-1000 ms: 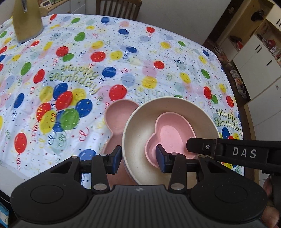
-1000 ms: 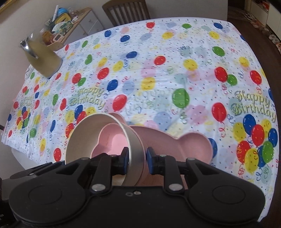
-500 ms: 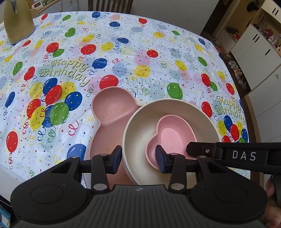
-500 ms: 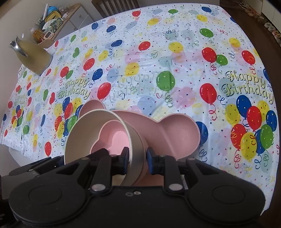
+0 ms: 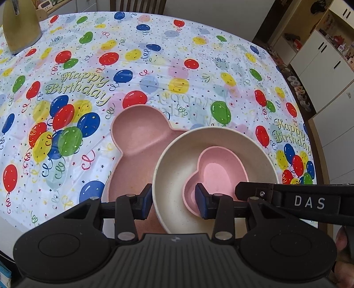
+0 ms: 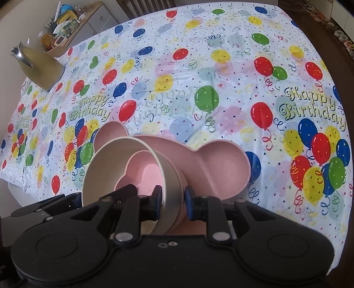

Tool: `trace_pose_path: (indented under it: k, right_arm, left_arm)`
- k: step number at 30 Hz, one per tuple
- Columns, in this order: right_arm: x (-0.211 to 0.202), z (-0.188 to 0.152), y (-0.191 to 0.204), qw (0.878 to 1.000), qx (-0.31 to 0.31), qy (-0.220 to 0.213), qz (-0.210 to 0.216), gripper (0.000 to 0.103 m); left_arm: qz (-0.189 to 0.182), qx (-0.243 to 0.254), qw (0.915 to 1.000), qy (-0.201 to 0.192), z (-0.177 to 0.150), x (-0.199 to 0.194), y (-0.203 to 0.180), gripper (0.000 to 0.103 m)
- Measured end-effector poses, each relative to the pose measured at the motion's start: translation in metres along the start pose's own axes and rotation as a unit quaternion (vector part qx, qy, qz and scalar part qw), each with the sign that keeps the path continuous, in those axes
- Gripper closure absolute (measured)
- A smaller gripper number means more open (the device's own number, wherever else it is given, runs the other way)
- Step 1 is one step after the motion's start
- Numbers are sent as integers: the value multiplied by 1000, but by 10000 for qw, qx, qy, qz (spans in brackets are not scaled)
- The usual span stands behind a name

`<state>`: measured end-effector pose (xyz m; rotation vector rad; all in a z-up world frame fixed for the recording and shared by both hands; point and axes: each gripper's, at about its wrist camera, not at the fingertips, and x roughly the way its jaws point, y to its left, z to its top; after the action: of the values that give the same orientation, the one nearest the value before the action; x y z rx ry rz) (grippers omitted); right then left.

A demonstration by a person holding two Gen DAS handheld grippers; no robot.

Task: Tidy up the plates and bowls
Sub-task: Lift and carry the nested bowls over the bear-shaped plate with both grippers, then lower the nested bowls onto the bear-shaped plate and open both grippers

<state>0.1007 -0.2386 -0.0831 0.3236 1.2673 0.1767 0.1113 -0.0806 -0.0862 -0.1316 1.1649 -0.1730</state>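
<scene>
A cream round bowl [image 5: 172,177] sits over a pink bear-shaped plate [image 5: 137,137] on the balloon tablecloth, with a pink heart-shaped bowl [image 5: 216,170] nested inside it. My left gripper [image 5: 174,199] is shut across the cream bowl's near wall and the heart bowl's wall, one pad outside and one inside the heart. In the right wrist view my right gripper [image 6: 172,199] is shut on the cream bowl [image 6: 104,168] wall. The heart bowl [image 6: 146,172] and the plate [image 6: 216,164] show behind it. Whether the bowl rests on the plate is hidden.
An olive-yellow pitcher [image 5: 20,26] stands at the far left corner of the table. A wooden chair [image 5: 137,5] is behind the far edge. White cabinets [image 5: 327,55] stand to the right, past the table's edge [image 5: 318,137]. A cluttered sideboard [image 6: 64,24] is at the back left.
Both grippers have sunk a little with the cream bowl and heart bowl in them. More of the pink plate now shows beneath and beside the bowl.
</scene>
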Motion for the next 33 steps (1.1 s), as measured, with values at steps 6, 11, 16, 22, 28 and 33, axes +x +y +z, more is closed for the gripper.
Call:
trace_pose_path:
  k: [6,11,16,22,28,33]
  right_arm:
    - [2,0,-3,10000,-2,41,78,81]
    - [-1,-1,-6,9998,-74,32,185,81]
    - [-12,-1,-8,9989,-244,-104,393,80]
    - [-30,-8,-5,9949,-699,-286,673,76]
    - [-47,-19,-1,9898,-1096,-498,756,75]
    - [-64,-32,7,9834,-1409,-825,795,74]
  left_arm:
    - [4,-18,10000,-33,0,1,0,64]
    - [134,-40,9998,-113,-2,-5,0,63]
    - [275,-130,9992,-250,-7,-17,2,61]
    - [416,-266,9975,-505,-19,-38,2,54]
    - [423,-254,9957,-784,-32,-61,-3,54]
    - [320,-205,9941,-1019,-42,-80,-3,54]
